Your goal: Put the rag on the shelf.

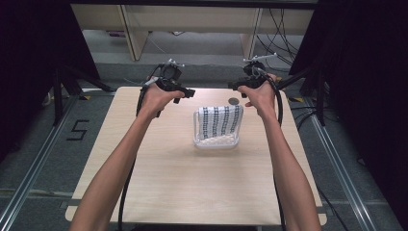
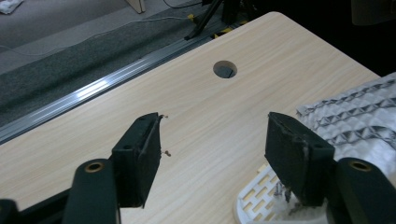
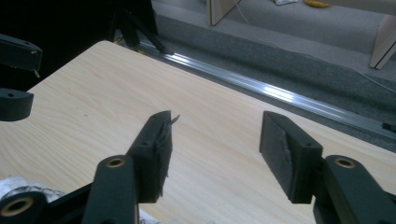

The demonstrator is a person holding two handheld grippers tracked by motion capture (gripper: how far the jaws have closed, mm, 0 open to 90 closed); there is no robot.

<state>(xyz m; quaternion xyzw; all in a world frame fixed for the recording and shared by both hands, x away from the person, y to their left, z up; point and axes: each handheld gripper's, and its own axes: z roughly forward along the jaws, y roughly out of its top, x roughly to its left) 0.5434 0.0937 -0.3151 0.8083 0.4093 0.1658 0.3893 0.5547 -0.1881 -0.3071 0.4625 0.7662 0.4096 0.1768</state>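
A white slotted basket (image 1: 215,141) stands at the table's middle. A white cloth with dark checked stripes (image 1: 220,120) hangs over it. In the high view my left gripper (image 1: 185,93) is held above the table just behind and left of the basket, and my right gripper (image 1: 235,85) just behind and right of it. The left gripper view has the left gripper (image 2: 215,137) open and empty over bare wood, with the cloth (image 2: 359,116) and the basket rim (image 2: 254,198) at its right. My right gripper (image 3: 215,135) is also open and empty, the cloth's edge (image 3: 21,186) low at its left.
The light wooden table (image 1: 183,183) has a round cable hole (image 1: 233,101) behind the basket. Beyond the far edge run a metal floor rail (image 3: 280,93), grey carpet and dark stand legs (image 1: 72,82). The other gripper's jaws (image 3: 14,74) show at the left of the right gripper view.
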